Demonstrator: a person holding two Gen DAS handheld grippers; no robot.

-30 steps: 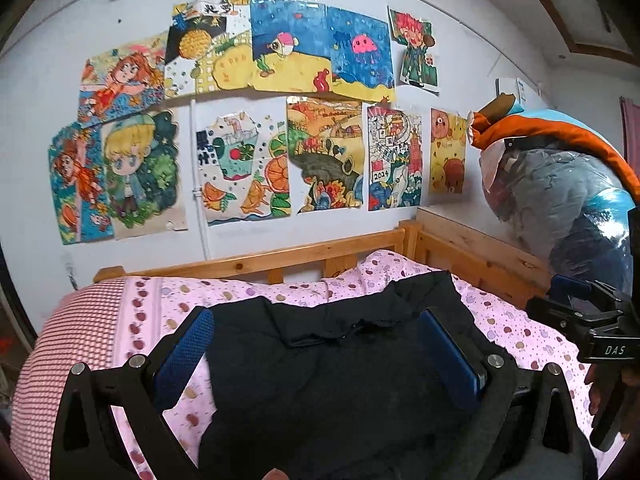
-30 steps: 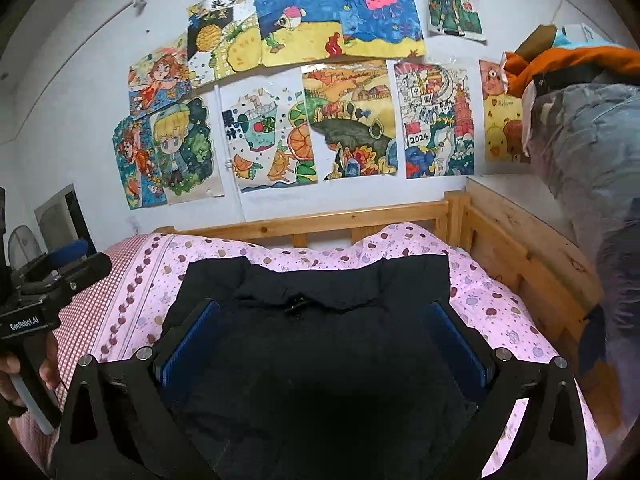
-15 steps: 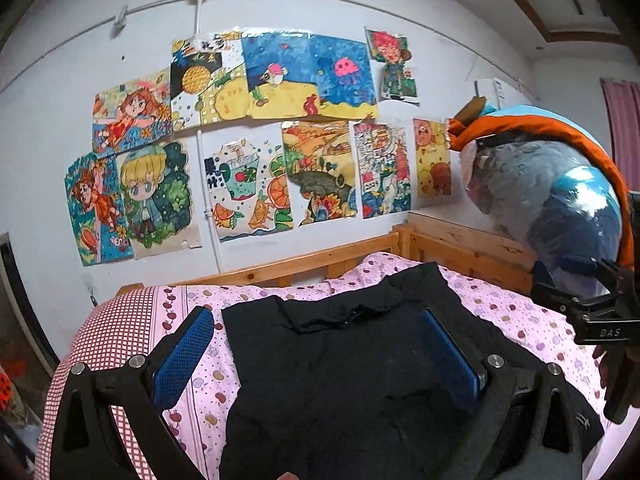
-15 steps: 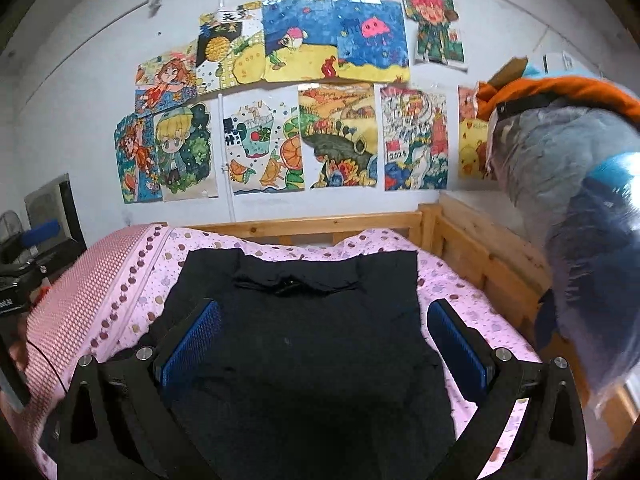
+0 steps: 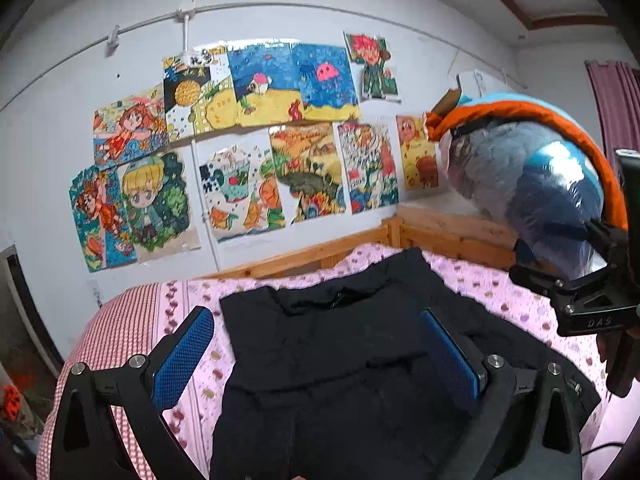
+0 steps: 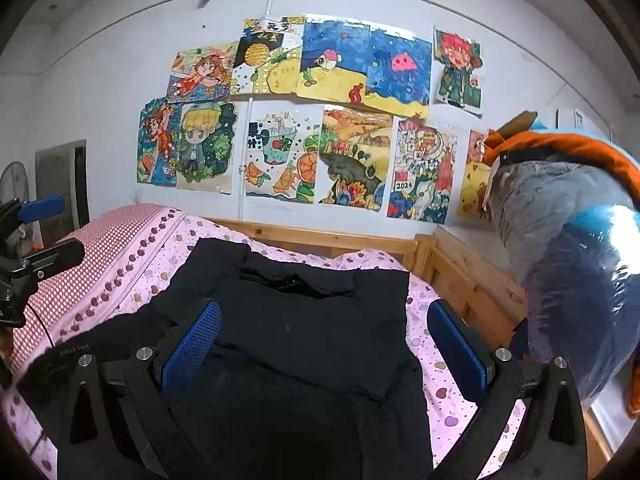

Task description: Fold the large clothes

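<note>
Pulled back and raised since a second ago, both views now taking in more wall and more of the bed. Black garment point(image 5: 340, 344) spread across lower centre of both frames on the pink dotted bedsheet point(image 5: 496, 292), collar end toward the wooden bed rail point(image 6: 320, 236), one side already looking doubled over. Left gripper point(image 5: 316, 356) hovering above the cloth, jaws wide, nothing between the blue pads point(image 5: 182, 356). Right gripper point(image 6: 324, 344) likewise above the garment, jaws wide and empty; left gripper also visible at far left of the right view.

Probably between folds, choosing the next grasp. Best done by lowering each gripper to an outer edge at lower left and lower right, pinching a single layer, lifting together and carrying evenly toward the collar to keep the crease straight. Worth avoiding the bagged quilt point(image 6: 568, 264) at right.
</note>
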